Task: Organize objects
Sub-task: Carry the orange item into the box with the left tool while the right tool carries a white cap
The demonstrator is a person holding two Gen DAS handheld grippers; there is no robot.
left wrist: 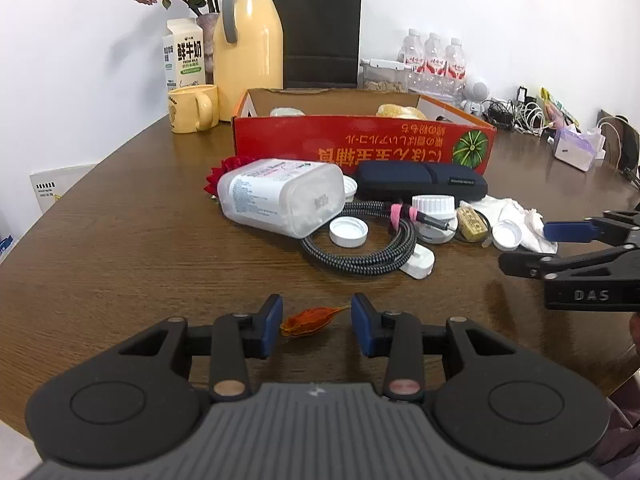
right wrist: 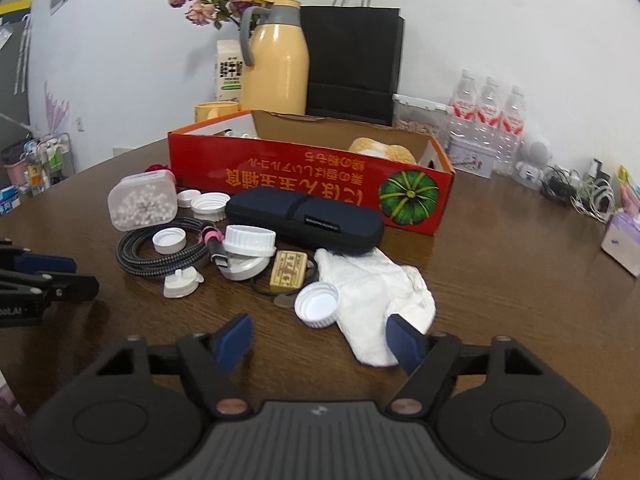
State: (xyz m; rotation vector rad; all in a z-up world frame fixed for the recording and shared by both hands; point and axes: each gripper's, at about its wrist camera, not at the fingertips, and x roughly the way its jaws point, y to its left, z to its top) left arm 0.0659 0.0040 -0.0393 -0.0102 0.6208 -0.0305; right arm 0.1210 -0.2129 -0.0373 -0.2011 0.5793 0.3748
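A red cardboard box [left wrist: 360,146] [right wrist: 312,184] stands open on the brown table. Loose items lie in front of it: a white plastic jar [left wrist: 280,196] on its side, a dark zip case [left wrist: 420,180] [right wrist: 304,216], a coiled braided cable [left wrist: 360,248] [right wrist: 160,252], white caps [left wrist: 348,232] [right wrist: 318,304], a white cloth [right wrist: 372,292] and a small yellow block [right wrist: 288,270]. My left gripper [left wrist: 316,328] is open with a small orange dried fruit [left wrist: 308,320] between its pads, on the table. My right gripper [right wrist: 320,340] is open and empty, its right pad at the cloth's near edge.
At the back stand a yellow thermos jug [left wrist: 248,44], a milk carton [left wrist: 184,56], a yellow mug [left wrist: 192,108], a black paper bag [left wrist: 320,32], water bottles [left wrist: 436,60] and tangled cables [left wrist: 520,114]. A tissue pack [right wrist: 624,240] lies at the right.
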